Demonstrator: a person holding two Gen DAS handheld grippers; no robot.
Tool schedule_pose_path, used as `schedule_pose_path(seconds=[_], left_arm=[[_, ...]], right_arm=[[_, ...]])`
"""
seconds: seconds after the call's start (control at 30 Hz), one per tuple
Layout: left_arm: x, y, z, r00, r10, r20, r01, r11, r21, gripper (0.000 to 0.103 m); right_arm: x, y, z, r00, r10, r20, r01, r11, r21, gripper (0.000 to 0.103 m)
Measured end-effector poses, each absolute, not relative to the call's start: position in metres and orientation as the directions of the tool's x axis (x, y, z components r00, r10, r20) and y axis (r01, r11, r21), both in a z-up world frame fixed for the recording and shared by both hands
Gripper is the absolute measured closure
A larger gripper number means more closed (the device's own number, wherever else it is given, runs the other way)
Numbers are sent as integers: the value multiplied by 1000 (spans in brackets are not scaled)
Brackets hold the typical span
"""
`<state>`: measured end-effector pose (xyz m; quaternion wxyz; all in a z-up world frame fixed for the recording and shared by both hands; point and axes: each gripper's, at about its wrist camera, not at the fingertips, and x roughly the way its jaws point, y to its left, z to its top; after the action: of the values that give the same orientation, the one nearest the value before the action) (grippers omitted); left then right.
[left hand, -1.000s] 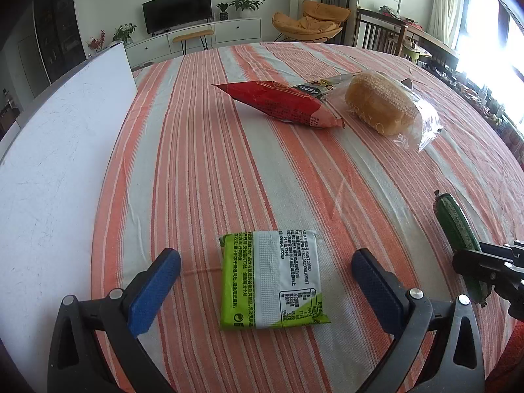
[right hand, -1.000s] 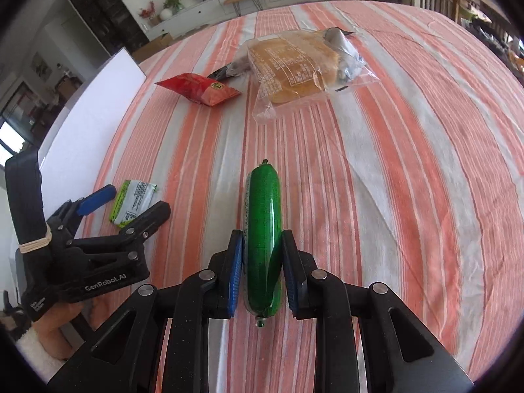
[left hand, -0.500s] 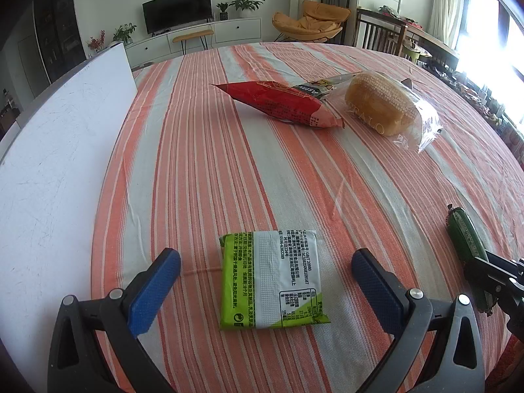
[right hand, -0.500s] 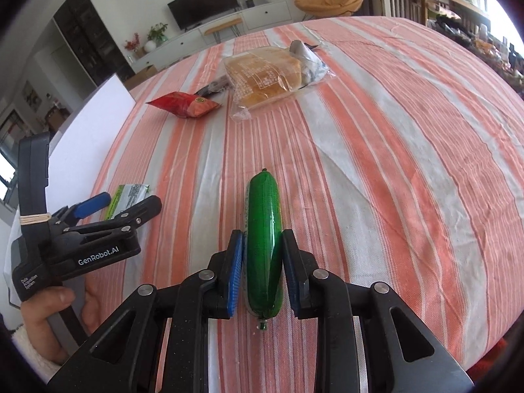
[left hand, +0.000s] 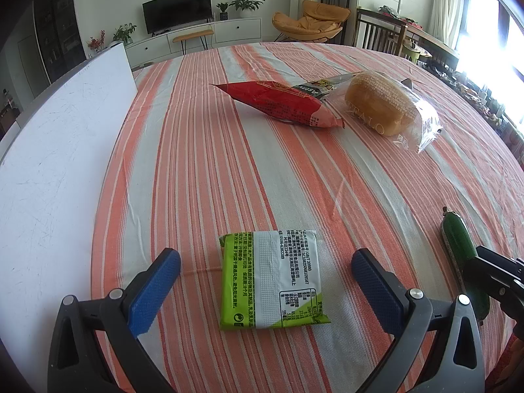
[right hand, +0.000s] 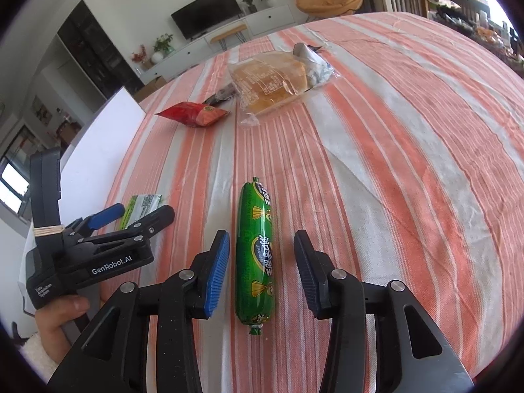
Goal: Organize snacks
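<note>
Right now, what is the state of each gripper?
Left gripper: open, holding nothing; green-and-white packet lies between its fingers.
Right gripper: just opened, green sausage released between its fingers.

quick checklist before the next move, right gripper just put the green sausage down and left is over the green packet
1. Right gripper has let go: ok, its jaws have just been opening and the pads stand clear of the green sausage.
2. Sausage settled: ok, flat on the striped cloth.
3. Left gripper open: ok.
4. Green packet between its pads: ok, flat, untouched.
5. Red bag and bagged bread out of the way: ok, far side.
6. Where the snacks should go: cannot tell.
</note>
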<state>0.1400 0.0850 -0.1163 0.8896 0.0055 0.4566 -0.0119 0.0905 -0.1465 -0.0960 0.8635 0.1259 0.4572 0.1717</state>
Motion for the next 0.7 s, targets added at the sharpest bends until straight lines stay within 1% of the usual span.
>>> schedule_pose_path(seconds=[0.07, 0.1, 0.2, 0.3, 0.33, 0.4, 0.47, 0.53, 0.57, 0.6, 0.67, 0.7], left_arm=[[140, 85, -116, 583, -16, -813, 26, 1000, -1, 0], [140, 85, -116, 583, -16, -813, 26, 1000, -1, 0], [140, 85, -116, 581, -22, -814, 32, 999, -5, 0], [140, 85, -115, 540, -37, -841, 70, 998, 0, 0], [140, 86, -114, 522, -42, -852, 74, 997, -3, 0], [136, 85, -114, 504, -47, -863, 83, 996, -6, 2], [132, 84, -111, 502, -53, -863, 99, 995, -3, 10], [129, 81, -107, 504, -64, -861, 116, 993, -6, 29], [128, 80, -105, 506, -73, -859, 124, 992, -11, 35], [127, 79, -103, 516, -73, -854, 125, 992, -10, 55], [128, 80, -101, 509, -80, -857, 117, 993, -23, 55], [125, 81, -99, 511, -94, -855, 113, 993, -42, 55]], right_arm=[[90, -151, -95, 530, 429, -731, -171, 899, 404, 52], [89, -157, -93, 543, 456, -705, -165, 881, 443, 50], [82, -183, -86, 606, 538, -586, -147, 800, 582, 50], [78, -207, -87, 649, 544, -533, -85, 747, 659, 49], [80, -211, -88, 644, 541, -541, -63, 742, 668, 49], [86, -206, -88, 606, 535, -588, -49, 763, 644, 49], [95, -185, -82, 540, 515, -665, -88, 821, 564, 49], [101, -159, -77, 468, 484, -739, -161, 869, 468, 49], [104, -146, -77, 429, 466, -774, -193, 884, 425, 49], [107, -134, -78, 392, 440, -808, -219, 898, 382, 49], [114, -113, -84, 338, 354, -872, -252, 927, 278, 51], [114, -110, -88, 335, 322, -885, -250, 937, 246, 57]])
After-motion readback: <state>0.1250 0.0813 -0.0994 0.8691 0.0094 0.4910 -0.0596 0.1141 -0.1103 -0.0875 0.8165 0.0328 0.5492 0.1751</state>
